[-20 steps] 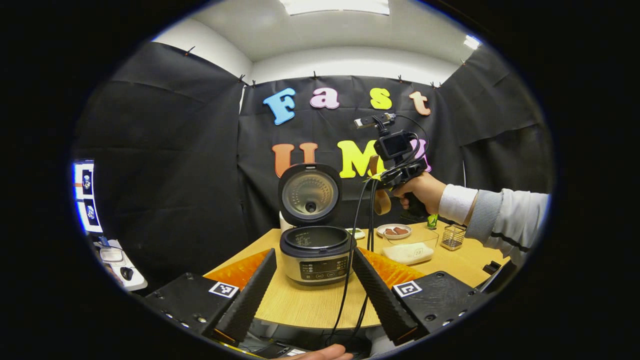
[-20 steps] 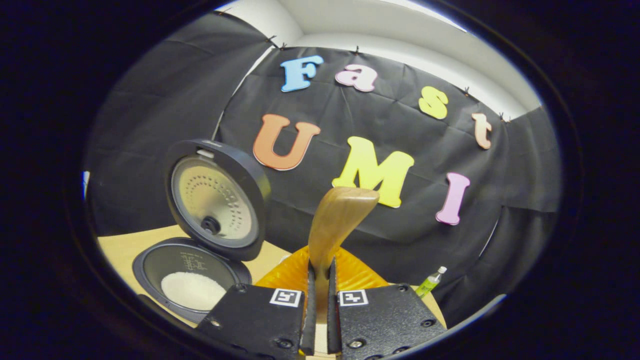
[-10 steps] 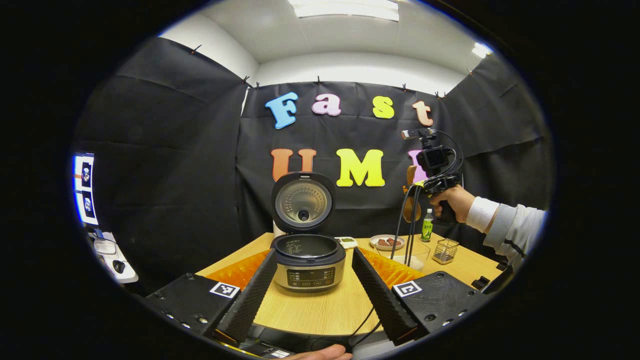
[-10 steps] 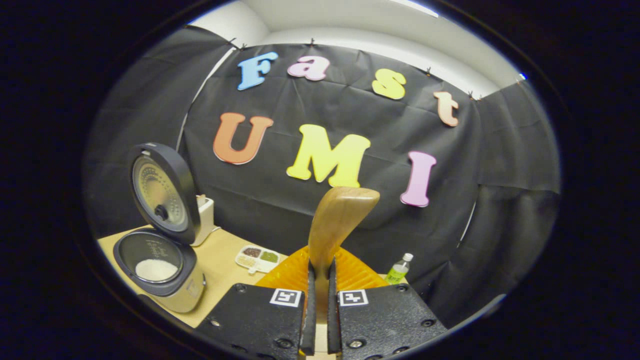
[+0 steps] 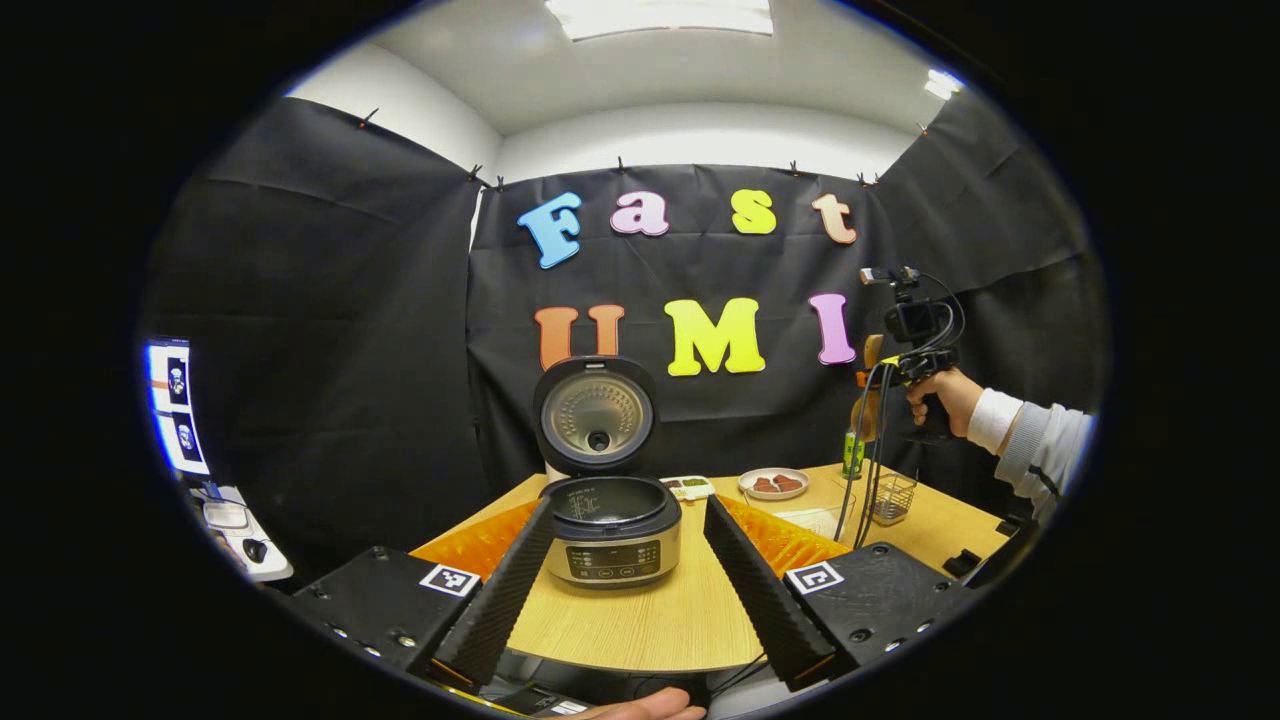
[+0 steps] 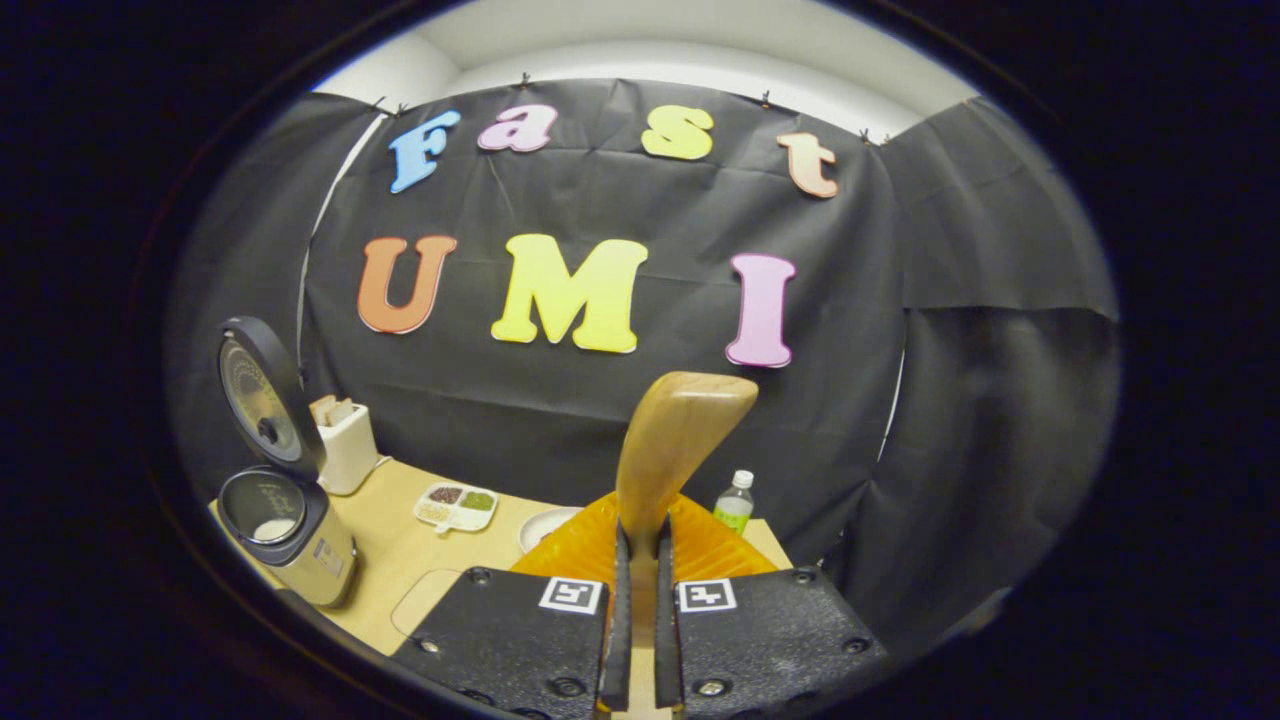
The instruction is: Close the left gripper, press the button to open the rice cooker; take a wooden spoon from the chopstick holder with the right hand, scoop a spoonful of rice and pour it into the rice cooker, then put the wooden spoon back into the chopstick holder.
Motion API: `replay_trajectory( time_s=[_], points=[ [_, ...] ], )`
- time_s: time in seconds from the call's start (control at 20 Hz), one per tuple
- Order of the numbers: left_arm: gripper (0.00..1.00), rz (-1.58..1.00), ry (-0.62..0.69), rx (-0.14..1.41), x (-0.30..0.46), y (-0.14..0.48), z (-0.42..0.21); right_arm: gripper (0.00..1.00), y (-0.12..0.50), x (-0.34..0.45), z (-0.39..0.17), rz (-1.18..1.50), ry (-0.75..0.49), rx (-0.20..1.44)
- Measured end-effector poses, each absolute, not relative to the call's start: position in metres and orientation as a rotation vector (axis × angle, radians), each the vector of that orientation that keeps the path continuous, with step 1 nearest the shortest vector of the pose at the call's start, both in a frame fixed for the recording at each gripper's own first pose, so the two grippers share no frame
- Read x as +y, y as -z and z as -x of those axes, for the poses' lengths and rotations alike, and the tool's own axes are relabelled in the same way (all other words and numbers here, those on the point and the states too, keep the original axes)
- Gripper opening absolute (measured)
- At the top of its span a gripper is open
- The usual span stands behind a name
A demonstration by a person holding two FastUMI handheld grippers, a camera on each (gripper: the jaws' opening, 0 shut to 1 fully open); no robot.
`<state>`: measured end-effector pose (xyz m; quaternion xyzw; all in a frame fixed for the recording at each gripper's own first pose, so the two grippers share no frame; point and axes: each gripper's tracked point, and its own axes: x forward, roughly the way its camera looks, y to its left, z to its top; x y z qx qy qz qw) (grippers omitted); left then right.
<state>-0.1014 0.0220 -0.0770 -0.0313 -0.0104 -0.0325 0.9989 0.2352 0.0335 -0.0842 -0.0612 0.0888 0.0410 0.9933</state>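
Right tool [image 6: 640, 600] clamped on upright wooden spoon [image 6: 672, 450], hand [image 5: 938, 395] raised above chopstick holder [image 5: 890, 498]; left tool [image 5: 628, 570] open.

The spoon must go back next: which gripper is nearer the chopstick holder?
Right. The right gripper holds the wooden spoon just above the chopstick holder; the left gripper sits back before the rice cooker.

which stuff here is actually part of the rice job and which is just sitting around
Job:
rice cooker, lid up
wooden spoon, held in right tool
wire holder
clear rice box
left tool, open

Lying about:
green bottle
plate
divided dish
white box behind the cooker
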Motion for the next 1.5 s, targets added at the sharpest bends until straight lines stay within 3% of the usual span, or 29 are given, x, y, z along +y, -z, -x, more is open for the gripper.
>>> replay_trajectory(
  time_s=[0.6,1.0,1.05,1.1,1.15,1.4,1.5],
  points=[
    [0.96,0.049,0.119,-0.062,-0.017,0.064,0.108,0.16,0.200,-0.062,-0.264,-0.028,0.001,0.347],
    [0.96,0.046,0.144,-0.050,-0.026,0.070,0.110,0.21,0.214,-0.065,-0.264,-0.046,-0.030,0.361],
    [0.96,0.044,0.144,-0.044,-0.027,0.071,0.110,0.31,0.212,-0.063,-0.264,-0.051,-0.033,0.362],
    [0.96,0.041,0.144,-0.041,-0.027,0.072,0.108,0.28,0.216,-0.058,-0.264,-0.057,-0.052,0.375],
    [0.96,0.039,0.145,-0.039,-0.026,0.073,0.108,0.36,0.221,-0.055,-0.264,-0.062,-0.057,0.385],
    [0.96,0.037,0.149,-0.035,-0.028,0.076,0.106,0.47,0.209,-0.078,-0.269,-0.004,0.024,0.344],
    [0.96,0.038,0.147,-0.037,-0.028,0.075,0.104,0.60,0.202,-0.084,-0.268,0.040,0.040,0.319]
  ],
)
